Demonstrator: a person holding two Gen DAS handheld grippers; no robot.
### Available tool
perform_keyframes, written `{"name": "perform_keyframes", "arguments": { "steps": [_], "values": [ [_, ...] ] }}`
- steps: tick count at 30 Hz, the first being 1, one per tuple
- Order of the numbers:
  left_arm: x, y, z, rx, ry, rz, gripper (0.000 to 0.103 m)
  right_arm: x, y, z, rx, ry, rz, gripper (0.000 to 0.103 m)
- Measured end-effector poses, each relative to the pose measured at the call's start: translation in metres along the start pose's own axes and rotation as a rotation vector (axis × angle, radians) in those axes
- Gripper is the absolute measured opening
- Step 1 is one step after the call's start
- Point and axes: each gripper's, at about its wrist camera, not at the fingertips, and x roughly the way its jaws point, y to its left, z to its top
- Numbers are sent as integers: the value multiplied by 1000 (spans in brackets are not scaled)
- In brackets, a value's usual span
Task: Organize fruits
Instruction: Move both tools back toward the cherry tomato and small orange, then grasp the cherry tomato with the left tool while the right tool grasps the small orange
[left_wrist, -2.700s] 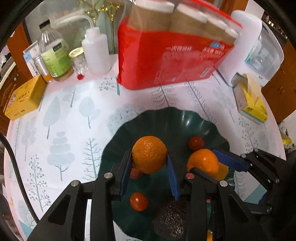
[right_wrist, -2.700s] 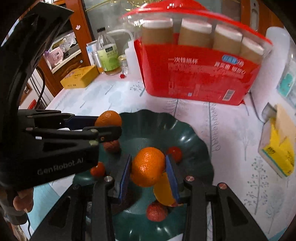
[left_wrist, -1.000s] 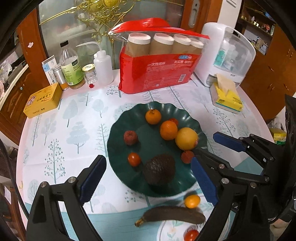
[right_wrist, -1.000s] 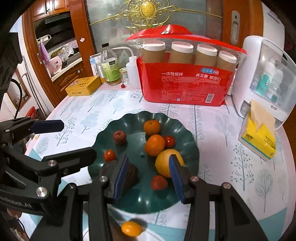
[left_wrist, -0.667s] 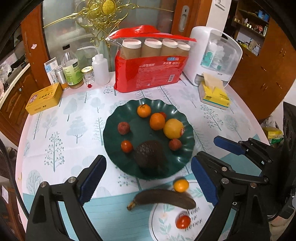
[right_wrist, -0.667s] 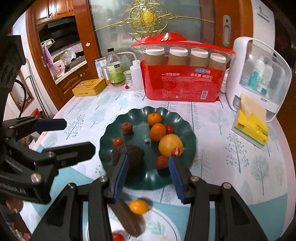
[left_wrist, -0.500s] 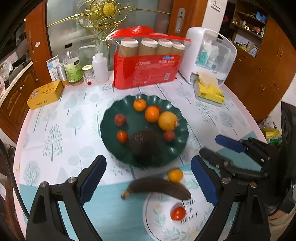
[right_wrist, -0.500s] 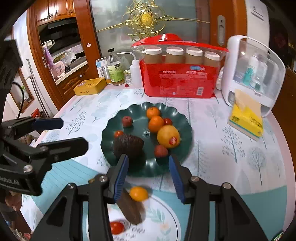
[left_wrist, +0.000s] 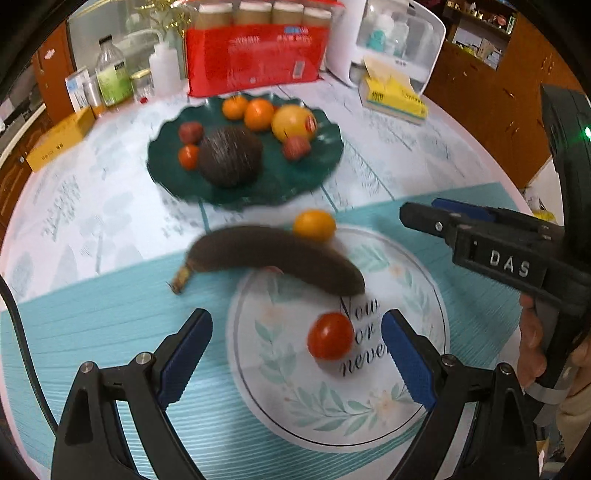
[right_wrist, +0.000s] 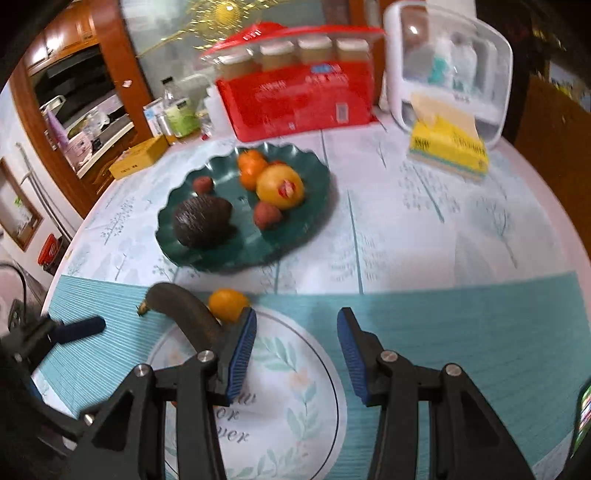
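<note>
The left gripper (left_wrist: 295, 354) hangs with its fingers spread wide and empty. The overripe banana (left_wrist: 273, 258) lies just beyond them, the cherry tomato (left_wrist: 330, 335) between them toward the right finger, on the white plate (left_wrist: 369, 413). The right gripper (right_wrist: 295, 354) is parted, gripping nothing; the kumquat (right_wrist: 227, 303) sits just past its left finger.

my table (left_wrist: 373, 140), tree-print cloth | on it: green plate (left_wrist: 177, 173), teal mat (left_wrist: 110, 314), red pack (left_wrist: 255, 59), yellow tissue box (left_wrist: 397, 98)
</note>
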Motion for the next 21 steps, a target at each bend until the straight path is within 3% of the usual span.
{"name": "perform_keyframes", "arguments": {
  "steps": [3,6,15,17,21],
  "values": [
    [10,-4,-5,-5,3,-1,92,7,-2,-8,15,22,5,46],
    [16,-9,-8,-1,1,-4,84,12,-2,-12,19,39,24,46],
    [33,-19,-14,18,39,-10,50,22,4,-8,5,60,78,46],
    [36,-19,-15,19,45,-11,36,25,8,-6,-2,65,91,46],
    [34,-21,-19,29,31,-6,31,34,15,0,-6,79,122,46]
  ]
}}
